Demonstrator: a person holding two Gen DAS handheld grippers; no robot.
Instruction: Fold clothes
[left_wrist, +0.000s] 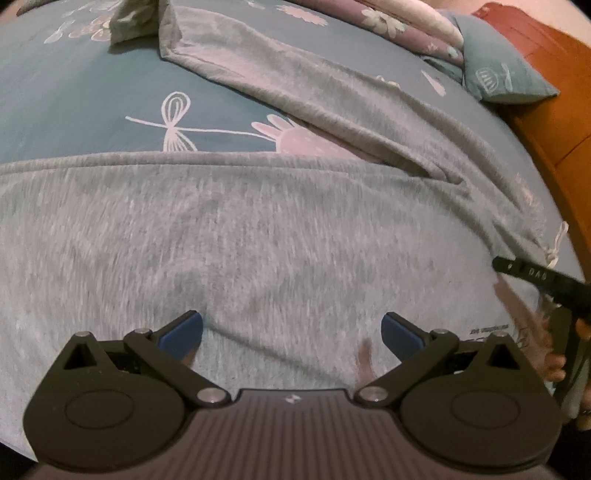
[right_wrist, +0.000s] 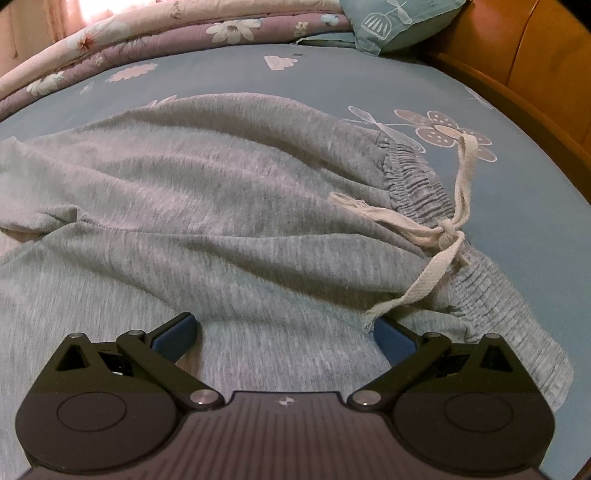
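Grey trousers: soft heathered knit cloth, matt, faintly fuzzy; waistband gathered, ribbed. Drawstring: off-white woven tape, frayed ends. Bedsheet: smooth matt blue cloth, printed. Quilt, far: printed floral cloth. Bed frame, right: glossy orange-brown wood. Left gripper and right gripper: matt black plastic, ribbed body, blue matt pads, bright metal pivot pins.

1. A bed sheet, blue-green with white and pink flower drawings, covers the bed.
2. A folded quilt, purple and cream with flowers, lies along the far edge of the bed.
3. A pillow in the same blue-green print rests beside the quilt.
4. An orange-brown wooden bed frame stands at the right side.
5. A small pale green cloth lies crumpled on the sheet, far left in the left view.
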